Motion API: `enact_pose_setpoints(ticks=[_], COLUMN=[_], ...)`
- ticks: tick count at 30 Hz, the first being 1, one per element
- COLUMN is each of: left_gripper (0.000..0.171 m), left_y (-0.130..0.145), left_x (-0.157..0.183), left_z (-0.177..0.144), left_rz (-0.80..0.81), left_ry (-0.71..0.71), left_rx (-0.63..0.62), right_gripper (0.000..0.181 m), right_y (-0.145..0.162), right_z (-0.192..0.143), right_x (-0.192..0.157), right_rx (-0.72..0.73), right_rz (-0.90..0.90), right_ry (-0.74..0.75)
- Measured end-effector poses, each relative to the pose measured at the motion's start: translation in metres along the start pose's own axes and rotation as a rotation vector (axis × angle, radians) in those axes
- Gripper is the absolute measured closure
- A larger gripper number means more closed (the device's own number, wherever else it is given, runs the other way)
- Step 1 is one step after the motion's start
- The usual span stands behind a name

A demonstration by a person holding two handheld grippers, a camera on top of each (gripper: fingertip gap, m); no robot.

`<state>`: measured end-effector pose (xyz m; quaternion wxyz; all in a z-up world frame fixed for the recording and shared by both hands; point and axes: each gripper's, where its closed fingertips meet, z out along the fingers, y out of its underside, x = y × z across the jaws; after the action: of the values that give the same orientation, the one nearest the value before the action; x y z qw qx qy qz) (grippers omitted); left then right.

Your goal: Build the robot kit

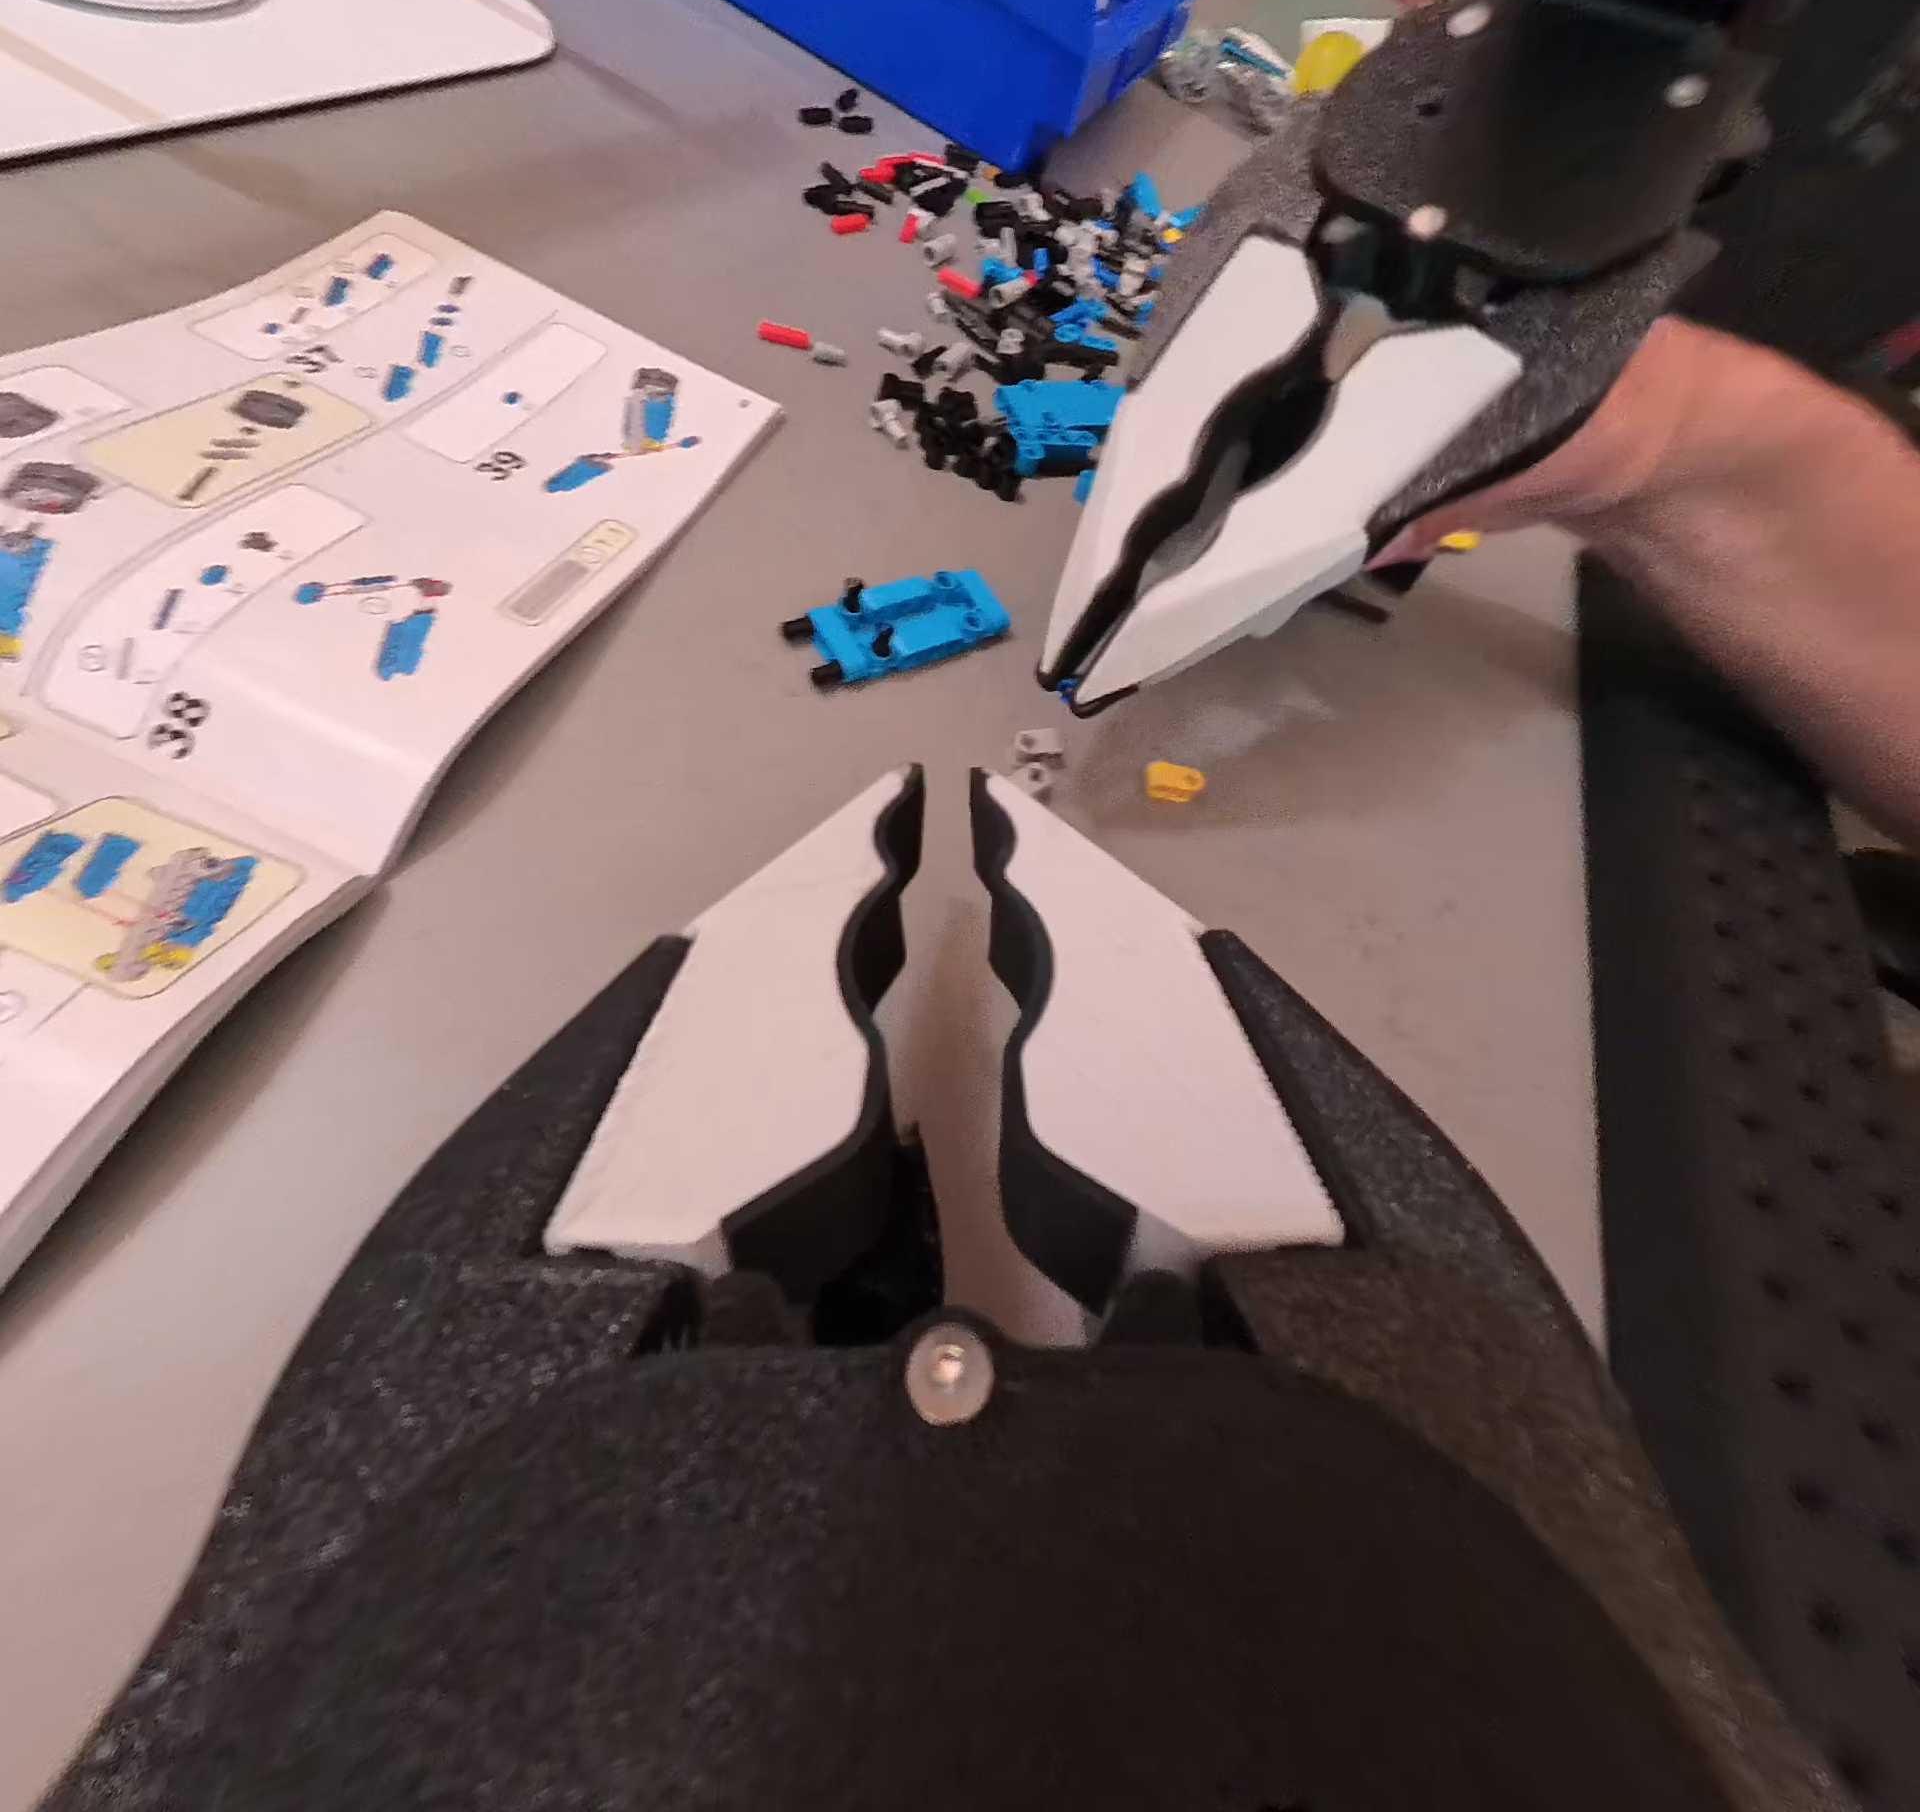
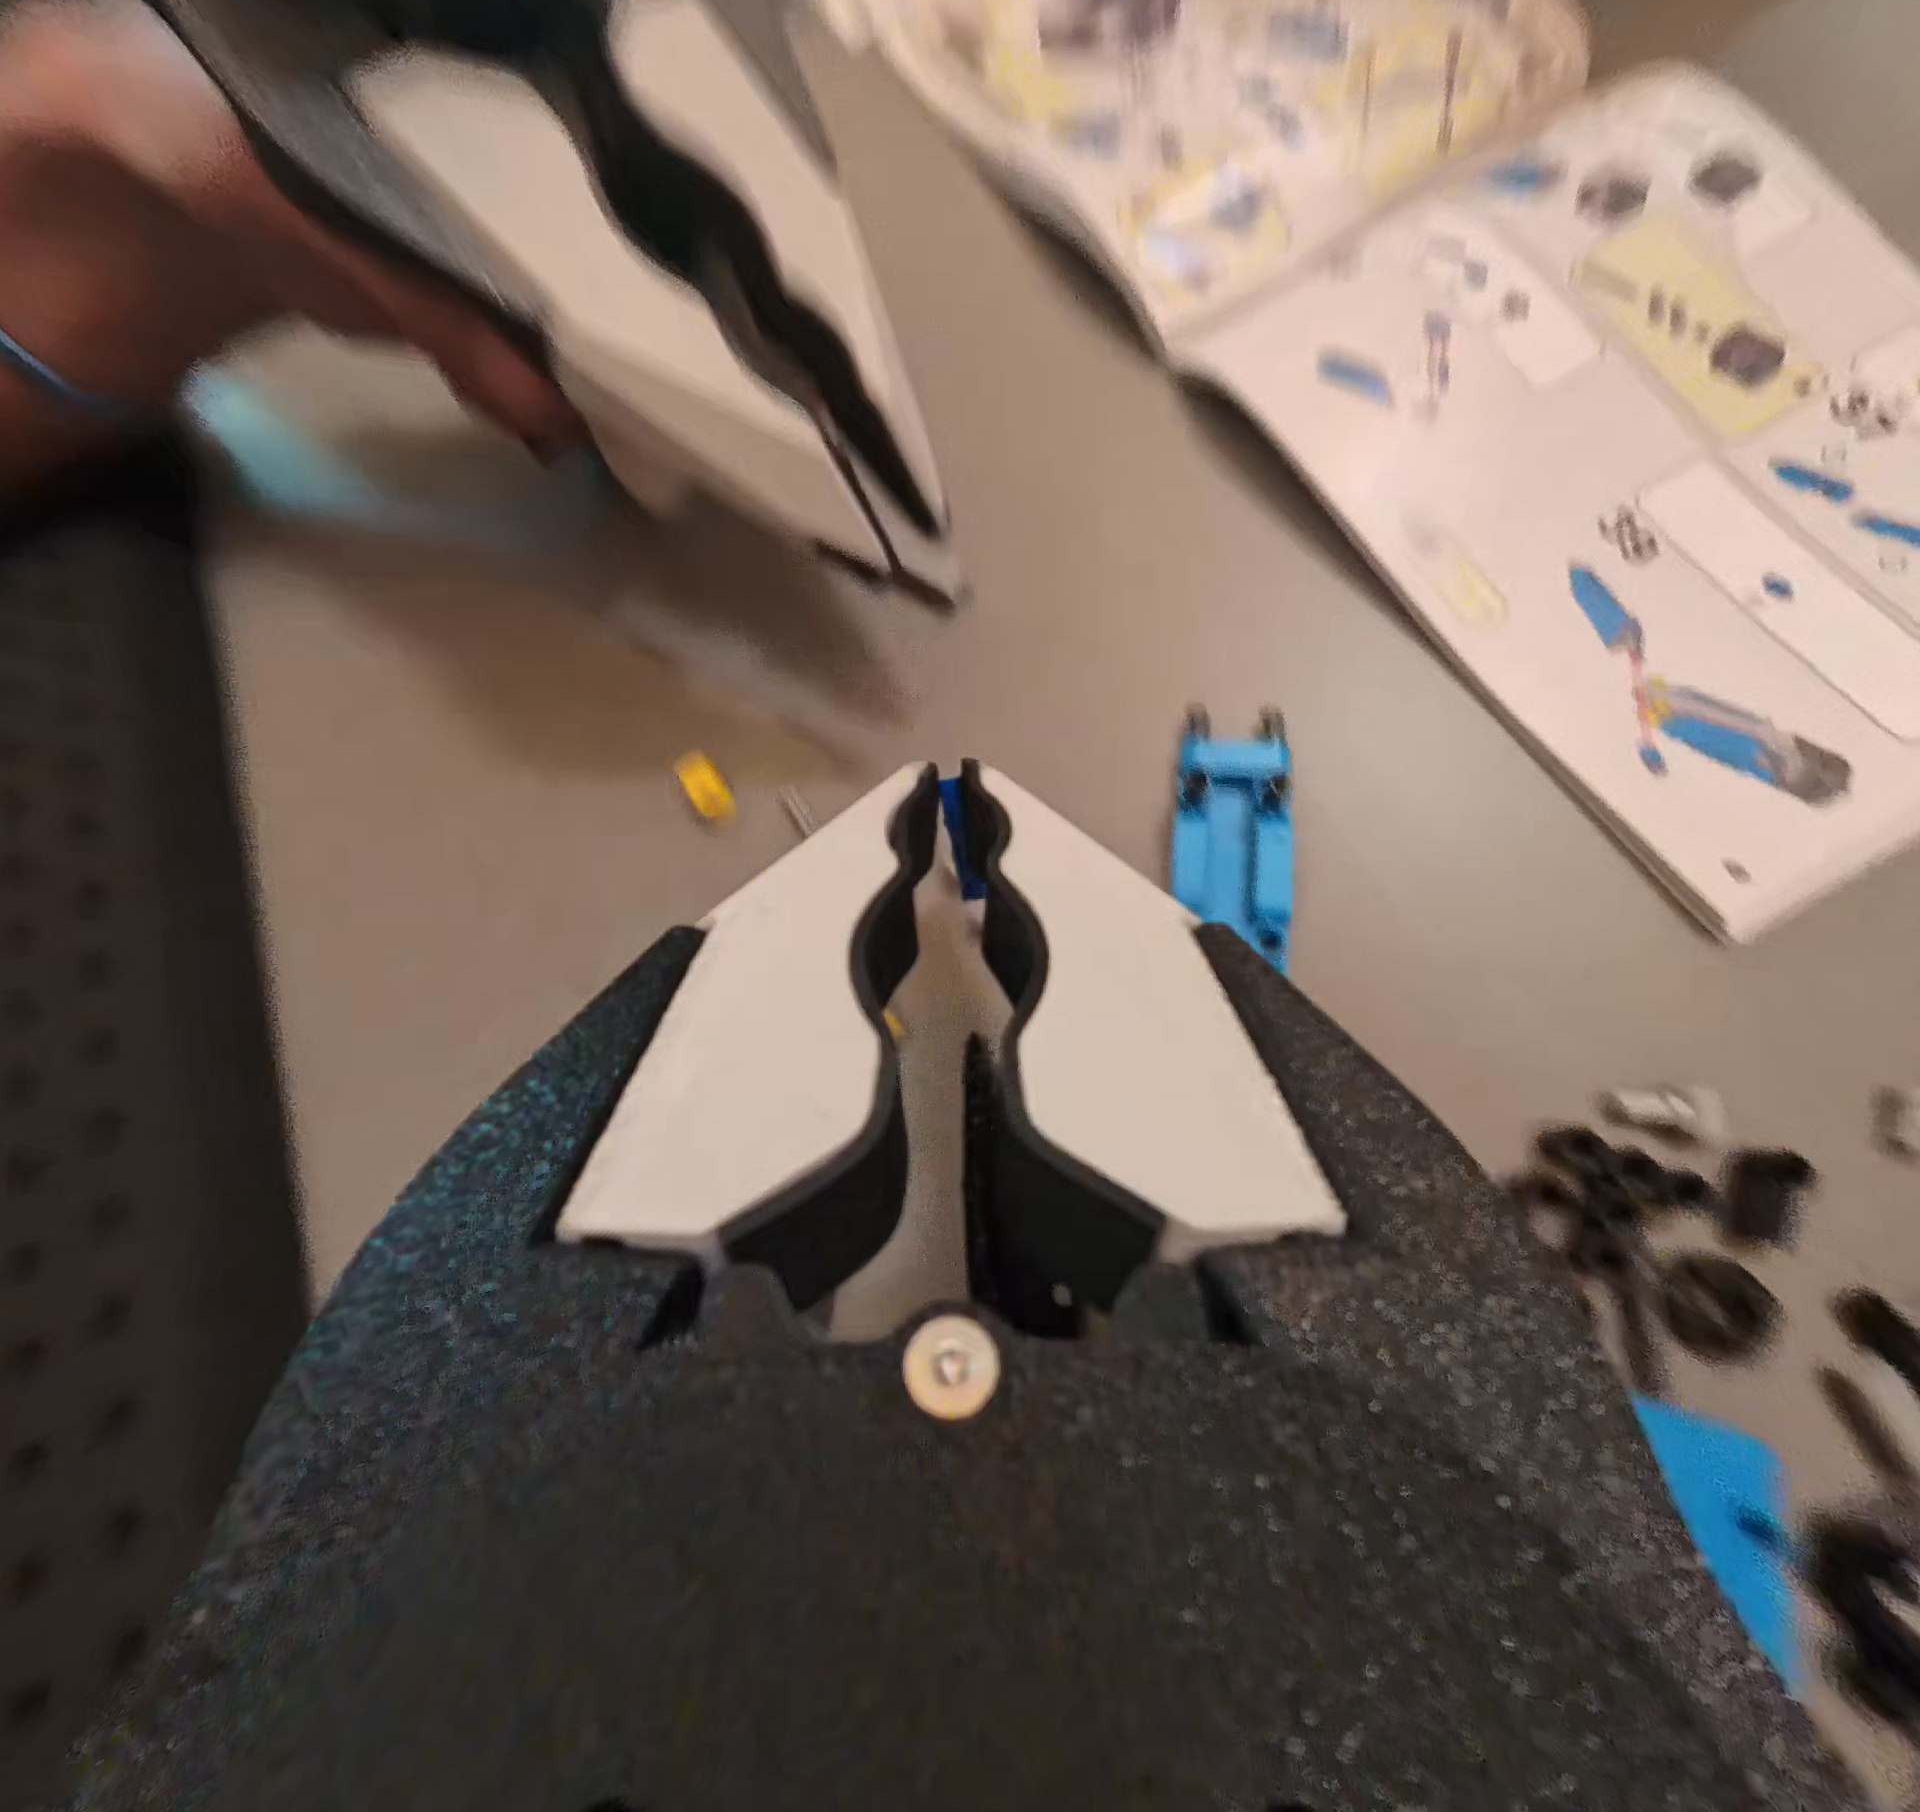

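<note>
Both wrist cameras are looking down close over the grey tabletop, facing each other, sharing the light-blue brick assembly mid-frame.

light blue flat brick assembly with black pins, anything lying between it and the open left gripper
Nothing visible does. The left gripper, jaws slightly apart and empty, faces bare grey table up to the light blue flat brick assembly with black pins. Small grey connectors lie off to its right.

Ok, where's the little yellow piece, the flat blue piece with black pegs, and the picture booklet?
yellow piece [image 1: 1174,781], left wrist view, its top.
blue piece [image 1: 904,624], left wrist view, its middle.
booklet [image 1: 582,474], left wrist view, right page.
</note>
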<state>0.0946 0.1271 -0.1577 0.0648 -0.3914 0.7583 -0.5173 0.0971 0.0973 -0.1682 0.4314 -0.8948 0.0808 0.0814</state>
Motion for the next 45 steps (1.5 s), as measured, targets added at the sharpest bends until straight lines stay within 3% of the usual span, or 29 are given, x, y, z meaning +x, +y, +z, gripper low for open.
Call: enact_pose_setpoints(ticks=[3,6,8,11,16,21,24,26,27,29,30,32,39,45], left_gripper=[0.160,0.139,0.137,0.143,0.171,0.171,0.171,0.146,0.142,0.149,0.163,0.168,0.169,0.169], left_y=[-0.001,-0.003,-0.011,-0.026,-0.033,-0.034,-0.026,-0.029,-0.031,-0.035,-0.035,-0.034,-0.023,-0.021], left_x=[0.014,0.022,0.031,0.040,0.033,0.026,0.031,0.037,0.041,0.043,0.043,0.037,0.030,0.029], left_z=[0.002,0.006,0.007,0.005,0.000,-0.007,-0.003,0.001,0.003,0.005,0.004,0.003,0.005,0.005], left_rz=[0.048,0.088,0.085,0.051,0.025,0.087,0.110,0.101,0.096,0.102,0.106,0.106,0.200,0.206], left_ry=[0.055,0.064,0.100,0.144,0.131,0.079,0.097,0.109,0.119,0.116,0.113,0.095,0.026,0.021], left_rx=[0.011,0.020,0.070,0.158,0.206,0.213,0.162,0.178,0.190,0.213,0.217,0.209,0.137,0.129], right_gripper=[0.178,0.178,0.178,0.178,0.177,0.177,0.177,0.177,0.177,0.177,0.177,0.177,0.176,0.176], right_y=[-0.037,-0.055,-0.063,-0.060,-0.059,-0.041,-0.051,-0.057,-0.060,-0.063,-0.064,-0.065,-0.048,-0.047], right_z=[-0.005,-0.018,-0.024,-0.019,-0.022,-0.018,-0.026,-0.027,-0.026,-0.023,-0.022,-0.025,-0.019,-0.017], right_x=[-0.014,-0.017,-0.019,-0.019,-0.017,-0.005,-0.010,-0.015,-0.018,-0.026,-0.028,-0.027,-0.018,-0.018], right_rx=[0.295,0.434,0.501,0.490,0.500,0.401,0.461,0.499,0.509,0.514,0.511,0.520,0.421,0.402], right_rz=[0.194,0.323,0.358,0.357,0.364,0.283,0.276,0.302,0.307,0.296,0.289,0.279,0.168,0.148], right_ry=[-0.138,-0.238,-0.273,-0.261,-0.265,-0.128,-0.154,-0.201,-0.218,-0.251,-0.254,-0.245,-0.109,-0.094])
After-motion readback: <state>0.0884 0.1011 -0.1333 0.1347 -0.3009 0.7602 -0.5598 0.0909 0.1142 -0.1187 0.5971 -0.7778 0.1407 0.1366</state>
